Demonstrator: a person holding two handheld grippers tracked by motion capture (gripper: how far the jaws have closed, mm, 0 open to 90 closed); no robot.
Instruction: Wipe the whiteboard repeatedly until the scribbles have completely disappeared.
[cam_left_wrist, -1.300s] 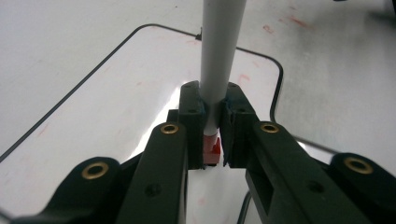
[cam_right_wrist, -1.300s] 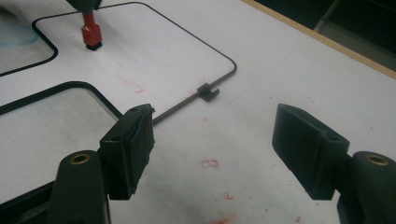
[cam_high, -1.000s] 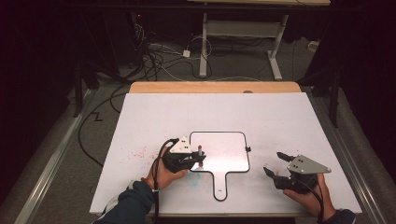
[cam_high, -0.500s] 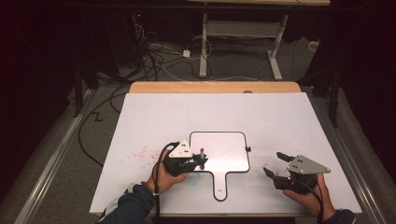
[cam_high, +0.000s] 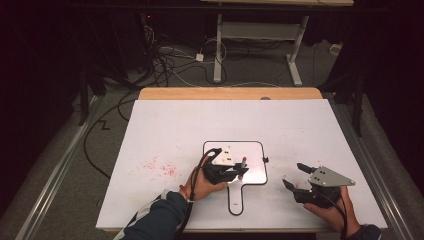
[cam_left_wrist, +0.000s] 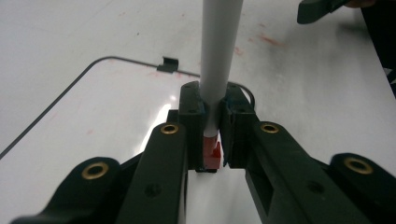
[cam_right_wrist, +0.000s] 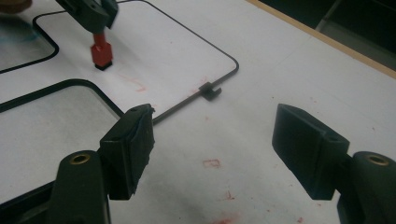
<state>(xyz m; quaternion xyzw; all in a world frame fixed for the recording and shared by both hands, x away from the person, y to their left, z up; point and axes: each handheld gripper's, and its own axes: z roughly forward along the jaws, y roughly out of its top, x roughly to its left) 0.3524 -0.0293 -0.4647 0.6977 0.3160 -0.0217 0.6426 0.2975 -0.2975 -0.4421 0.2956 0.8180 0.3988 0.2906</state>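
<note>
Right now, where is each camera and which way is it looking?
High view: above the person's side, looking forward and down on the table; both forearms and tools show.
Left tool view: on the left tool, looking along its jaws, shut on a marker over the whiteboard.
Right tool view: on the right tool, jaws open, facing the board.
Both tool views share the board's edge clip.

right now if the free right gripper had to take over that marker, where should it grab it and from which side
Probably the bare grey barrel of the marker, above the left gripper, whose jaws are clamped on its lower end near the red tip. The barrel stands nearly upright over the whiteboard, so the open right gripper should come in level from the side.
</note>
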